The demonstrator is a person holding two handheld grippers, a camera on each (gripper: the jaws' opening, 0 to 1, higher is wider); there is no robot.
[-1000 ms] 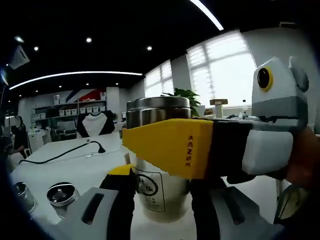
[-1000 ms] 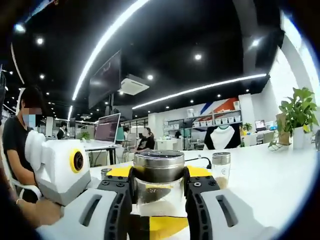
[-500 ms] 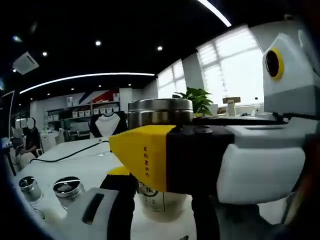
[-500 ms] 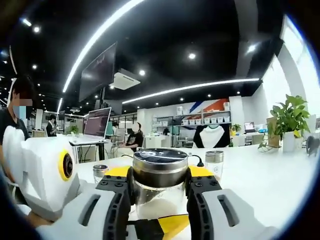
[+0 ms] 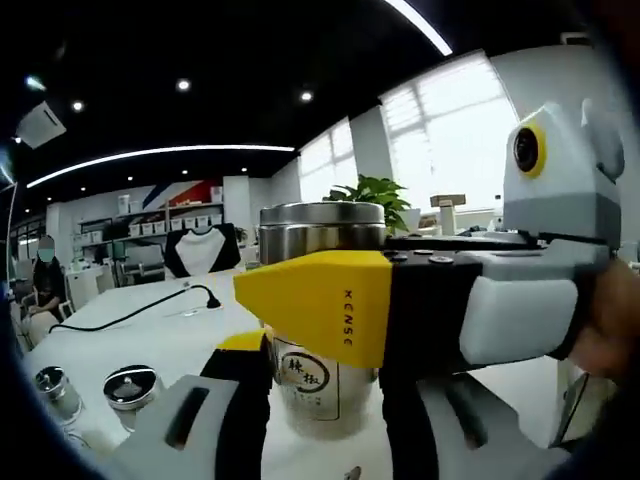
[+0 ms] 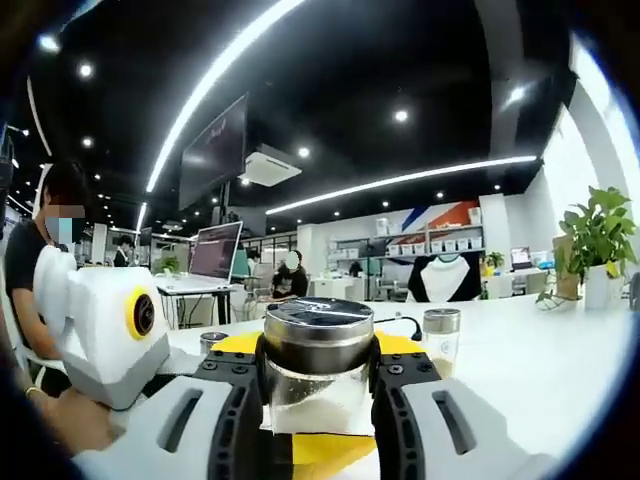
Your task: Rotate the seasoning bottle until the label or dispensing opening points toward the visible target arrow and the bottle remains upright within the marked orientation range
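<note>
Seasoning bottle gripped for turning, no target arrow seen.

The clear glass, steel-lidded seasoning bottle (image 6: 318, 370), upright on the white worktop (image 6: 540, 360), is clamped by the right gripper (image 6: 318, 400); left gripper (image 5: 315, 400) fingers straddle it, contact unclear.

This is an open-plan office or demonstration lab. A black ceiling carries small round spotlights (image 6: 401, 116) and long white light strips (image 6: 225, 75). A large dark wall screen (image 6: 213, 152) hangs beside a white ceiling air-conditioning unit (image 6: 272, 165). People sit at desks behind an open laptop (image 6: 217, 262). Along the far wall, white shelving holds rows of white storage boxes (image 6: 448, 243) under a red and blue wall graphic (image 6: 452, 214). A black-and-white garment display (image 6: 442, 277) stands before it. The long white worktop (image 5: 150, 335) carries a black power cable (image 5: 130, 313); a leafy green potted plant (image 5: 377, 195) sits by tall bright windows with blinds (image 5: 450, 140).
</note>
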